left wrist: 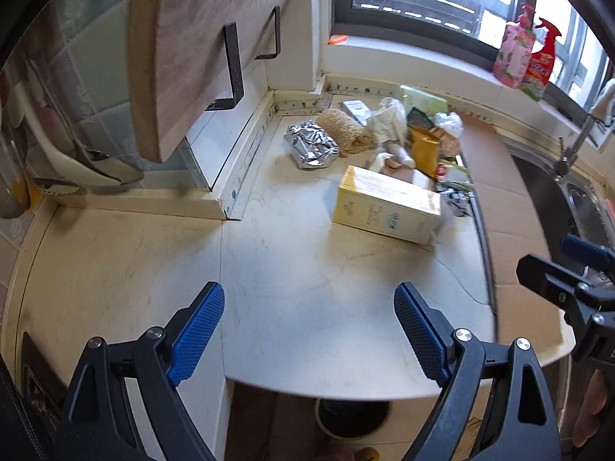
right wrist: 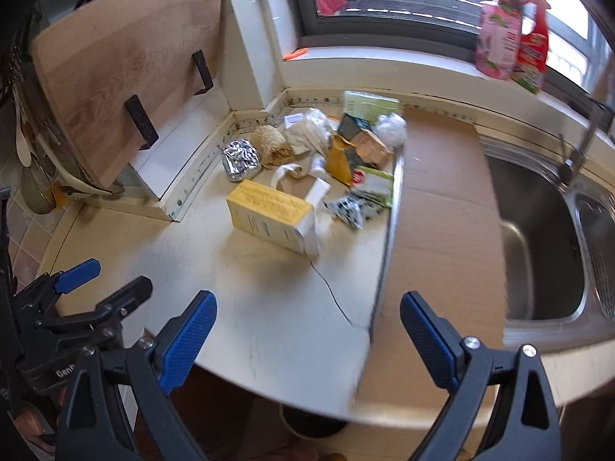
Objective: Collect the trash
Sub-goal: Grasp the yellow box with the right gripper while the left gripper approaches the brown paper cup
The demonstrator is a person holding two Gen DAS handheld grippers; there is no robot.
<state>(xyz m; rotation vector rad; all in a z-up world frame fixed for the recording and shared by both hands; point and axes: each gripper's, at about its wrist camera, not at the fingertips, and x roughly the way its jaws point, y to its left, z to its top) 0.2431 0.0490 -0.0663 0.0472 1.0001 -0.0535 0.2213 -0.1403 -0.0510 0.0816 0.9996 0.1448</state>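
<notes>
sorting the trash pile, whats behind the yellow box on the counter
Behind the yellow box lie crumpled foil, a loofah-like fibrous pad, crumpled paper and an orange packet. The box hides whatever lies directly under it.

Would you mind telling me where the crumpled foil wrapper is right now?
The foil wrapper lies on the countertop at the left edge of the trash pile, beside the tan fibrous clump and behind the yellow box.
</notes>
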